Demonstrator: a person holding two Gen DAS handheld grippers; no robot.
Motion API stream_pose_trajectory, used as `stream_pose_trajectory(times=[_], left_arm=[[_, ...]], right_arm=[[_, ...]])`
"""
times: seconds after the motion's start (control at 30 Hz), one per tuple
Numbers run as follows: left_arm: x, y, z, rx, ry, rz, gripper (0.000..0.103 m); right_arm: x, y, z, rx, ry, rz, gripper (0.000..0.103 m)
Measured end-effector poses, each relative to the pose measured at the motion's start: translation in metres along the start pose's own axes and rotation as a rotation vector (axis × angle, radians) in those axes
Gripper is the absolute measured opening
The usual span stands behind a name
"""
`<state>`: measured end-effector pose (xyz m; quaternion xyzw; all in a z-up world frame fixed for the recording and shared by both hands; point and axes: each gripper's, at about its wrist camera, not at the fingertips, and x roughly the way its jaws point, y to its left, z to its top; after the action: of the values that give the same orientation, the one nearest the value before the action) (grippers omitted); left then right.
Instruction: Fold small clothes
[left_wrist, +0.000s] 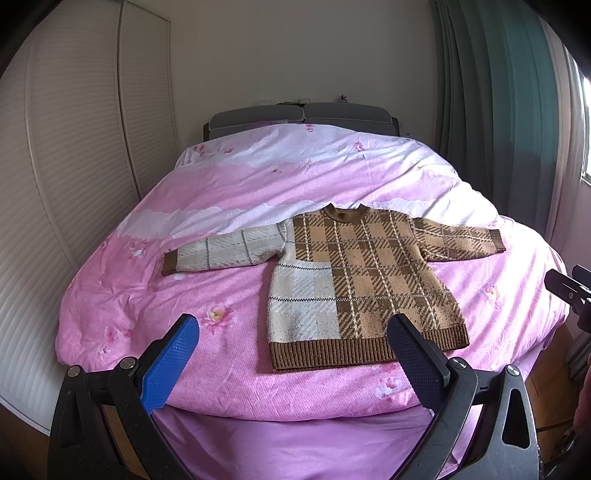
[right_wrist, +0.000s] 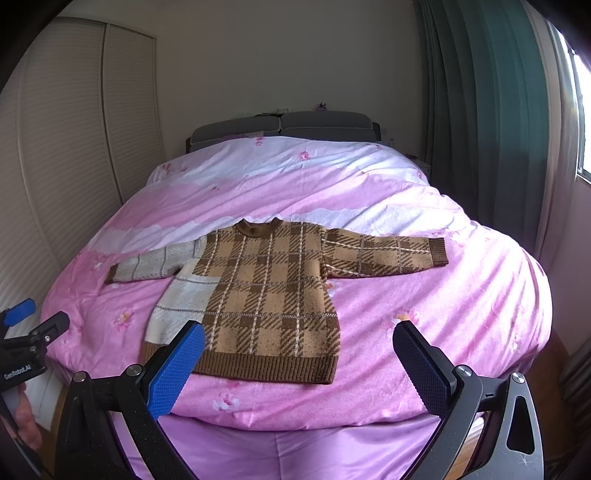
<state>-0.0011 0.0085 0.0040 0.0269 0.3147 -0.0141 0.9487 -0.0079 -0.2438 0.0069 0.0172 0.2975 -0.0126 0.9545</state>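
A small brown, tan and cream plaid sweater (left_wrist: 354, 273) lies flat on the pink bed cover, front up, both sleeves spread out, hem towards me. It also shows in the right wrist view (right_wrist: 266, 295). My left gripper (left_wrist: 291, 325) is open and empty, held above the foot of the bed, short of the hem. My right gripper (right_wrist: 299, 332) is open and empty, also short of the hem. Each gripper appears at the edge of the other's view: the right gripper (left_wrist: 570, 291) and the left gripper (right_wrist: 33, 325).
The pink flowered duvet (left_wrist: 258, 177) covers the whole bed, over a purple sheet (left_wrist: 295, 443) at the foot. Grey headboard cushions (left_wrist: 299, 114) at the far end. White louvred wardrobe doors (left_wrist: 74, 166) on the left, green curtain (left_wrist: 498, 110) and window on the right.
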Motion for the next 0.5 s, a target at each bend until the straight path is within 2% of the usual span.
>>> stream_pose_trajectory(times=[0.5], left_arm=[[0.0011, 0.001, 0.0025, -0.001, -0.004, 0.001, 0.103]], right_arm=[[0.0004, -0.0012, -0.0021, 0.001, 0.001, -0.002, 0.103]])
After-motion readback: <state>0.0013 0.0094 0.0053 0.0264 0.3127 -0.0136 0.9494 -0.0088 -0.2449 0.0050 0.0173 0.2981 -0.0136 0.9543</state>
